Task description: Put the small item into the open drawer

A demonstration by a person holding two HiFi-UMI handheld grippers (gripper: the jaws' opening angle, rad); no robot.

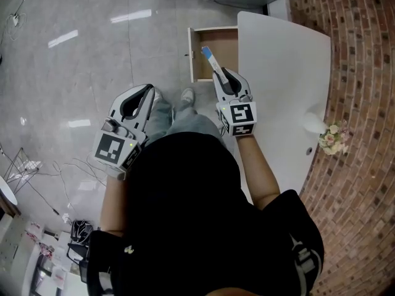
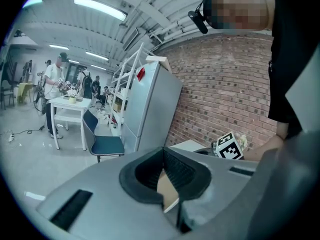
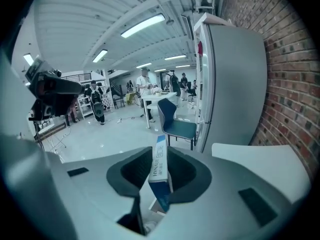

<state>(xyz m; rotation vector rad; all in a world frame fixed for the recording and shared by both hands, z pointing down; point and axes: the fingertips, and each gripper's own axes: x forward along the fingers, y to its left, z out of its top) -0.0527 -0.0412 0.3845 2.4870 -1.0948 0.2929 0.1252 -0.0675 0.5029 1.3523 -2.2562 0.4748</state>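
My right gripper (image 1: pixel 217 73) is shut on a small blue and white box (image 1: pixel 208 57), which sticks out past its tips. The box hangs over the open wooden drawer (image 1: pixel 193 54) at the left side of the white table (image 1: pixel 281 73). In the right gripper view the box (image 3: pixel 159 166) stands upright between the dark pads of the right gripper (image 3: pixel 160 153). My left gripper (image 1: pixel 148 91) hovers over the grey floor to the left of the drawer. Its jaws meet at the tips with nothing in them, as the left gripper view shows (image 2: pixel 162 151).
A small vase of flowers (image 1: pixel 330 137) stands at the table's right edge, beside the brick surface (image 1: pixel 364 73). The person's shoe (image 1: pixel 187 95) is on the floor below the drawer. A grey refrigerator (image 3: pixel 235 84) and a blue chair (image 3: pixel 175 121) stand ahead. Cables (image 1: pixel 62 177) lie at the left.
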